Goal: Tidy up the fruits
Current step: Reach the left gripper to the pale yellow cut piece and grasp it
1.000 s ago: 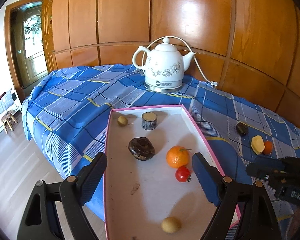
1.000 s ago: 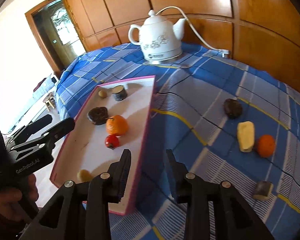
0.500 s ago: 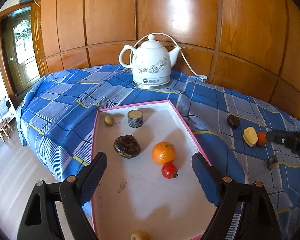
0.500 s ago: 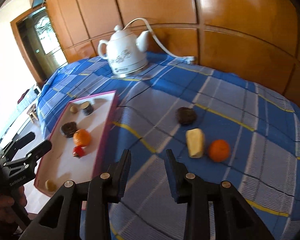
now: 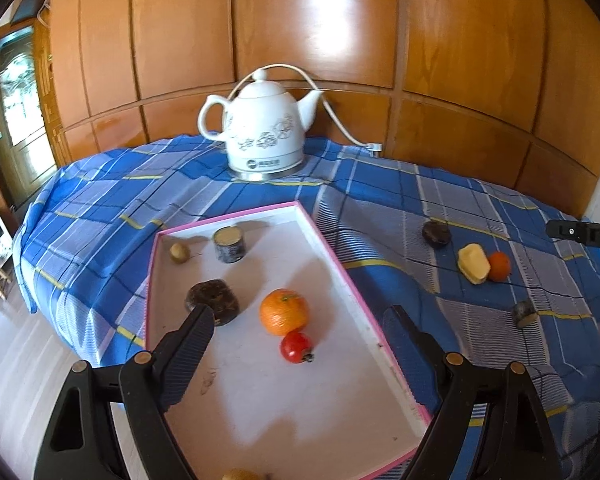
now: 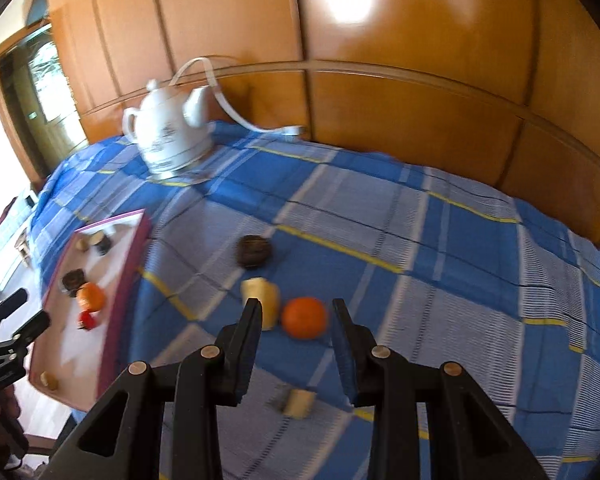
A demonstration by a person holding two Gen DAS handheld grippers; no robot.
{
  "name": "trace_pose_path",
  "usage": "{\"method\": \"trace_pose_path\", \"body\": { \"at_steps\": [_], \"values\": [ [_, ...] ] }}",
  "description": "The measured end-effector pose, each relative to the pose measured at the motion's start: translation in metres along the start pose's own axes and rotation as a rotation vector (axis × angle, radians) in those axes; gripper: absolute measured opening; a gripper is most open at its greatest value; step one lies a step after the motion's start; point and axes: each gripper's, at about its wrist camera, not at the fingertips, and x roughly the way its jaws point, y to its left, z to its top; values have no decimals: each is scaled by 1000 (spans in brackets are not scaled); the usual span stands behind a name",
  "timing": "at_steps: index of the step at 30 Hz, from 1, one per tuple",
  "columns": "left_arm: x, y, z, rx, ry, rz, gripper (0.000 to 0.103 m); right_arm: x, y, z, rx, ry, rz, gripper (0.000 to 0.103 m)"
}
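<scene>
L gripper [image 5: 296, 326] wide, empty, over tray [image 5: 332, 258] w/ orange [image 5: 283, 311] + tomato [image 5: 296, 347]; R gripper [image 6: 296, 316] narrow, empty, above loose orange [image 6: 304, 317] mid-cloth [image 6: 440, 240], right of tray.

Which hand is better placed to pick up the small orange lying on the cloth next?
Right. The right gripper points at the small orange, which shows between its fingers. The left gripper hangs over the tray, away from it.

Home room: wood-panel wall [image 5: 340, 40], kettle [image 5: 262, 136], plaid tablecloth [image 5: 100, 208].
</scene>
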Motion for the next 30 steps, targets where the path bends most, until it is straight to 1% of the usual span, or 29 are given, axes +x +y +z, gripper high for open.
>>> {"method": "trace_pose_path", "body": {
  "at_steps": [4,7,10,13,16,19,21,26,30],
  "values": [
    [2,-14,8,32,1,-40,87,5,-33,-1,40,20,-54,35],
    [5,-28,15,60,11,-87,86,11,-53,-5,82,33,-79,35],
    [15,-45,22,63,57,-154,82,18,-74,-13,157,47,-75,35],
    [26,-59,28,58,100,-211,79,24,-87,-18,220,71,-58,35],
    [36,-76,34,73,121,-243,75,24,-91,-18,245,75,-40,35],
    [51,-93,43,74,164,-301,75,24,-92,-19,264,87,-15,35],
    [65,-107,49,57,206,-350,74,26,-90,-19,264,95,-4,35],
    [95,-132,61,6,281,-417,74,28,-88,-17,269,98,22,35],
    [118,-147,65,-36,322,-436,72,29,-88,-16,283,102,38,35]
  ]
}}
